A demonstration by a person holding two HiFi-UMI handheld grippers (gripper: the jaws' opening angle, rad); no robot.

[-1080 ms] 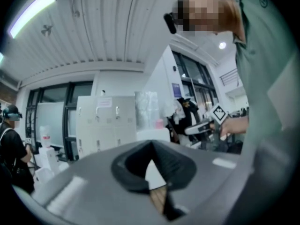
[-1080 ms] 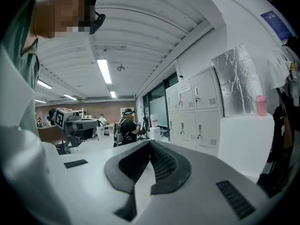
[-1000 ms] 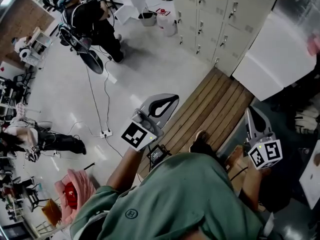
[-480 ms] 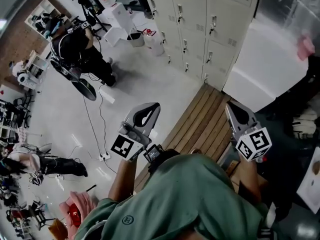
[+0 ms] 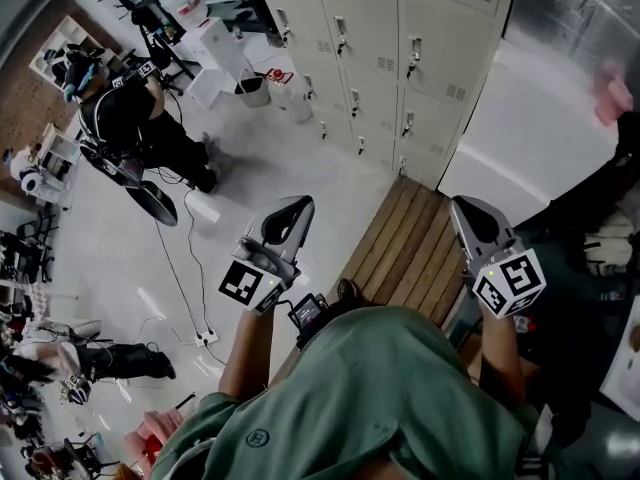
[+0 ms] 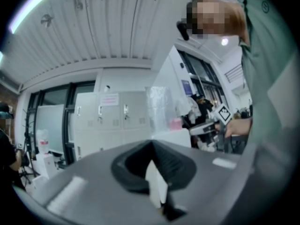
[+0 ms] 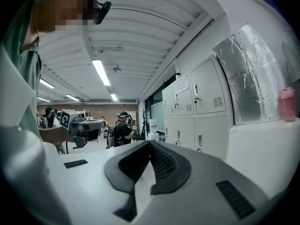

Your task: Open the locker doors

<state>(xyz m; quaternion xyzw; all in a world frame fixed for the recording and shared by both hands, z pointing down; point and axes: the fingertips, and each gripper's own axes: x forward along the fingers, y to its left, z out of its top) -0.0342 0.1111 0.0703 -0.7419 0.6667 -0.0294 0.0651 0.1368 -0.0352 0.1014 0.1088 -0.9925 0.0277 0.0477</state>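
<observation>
A bank of cream lockers (image 5: 375,43) stands ahead, each door shut with a small latch handle. It also shows in the left gripper view as lockers (image 6: 112,118) and in the right gripper view as lockers (image 7: 197,102). My left gripper (image 5: 297,205) is held up in front of me, jaws together with nothing between them; its tips (image 6: 151,144) point at the lockers from a distance. My right gripper (image 5: 461,207) is raised at the right, also shut and empty, well short of the lockers; its tips (image 7: 150,144) meet.
A slatted wooden platform (image 5: 405,253) lies on the floor before the lockers. A large white cabinet (image 5: 530,138) with a foil-covered panel stands to the right, a pink bottle (image 5: 612,103) on it. A person in black (image 5: 130,118) with gear stands at the left; cables cross the floor.
The view has tilted up and nearer to the lockers. Both grippers have risen and now point toward the lockers; both stay shut.
</observation>
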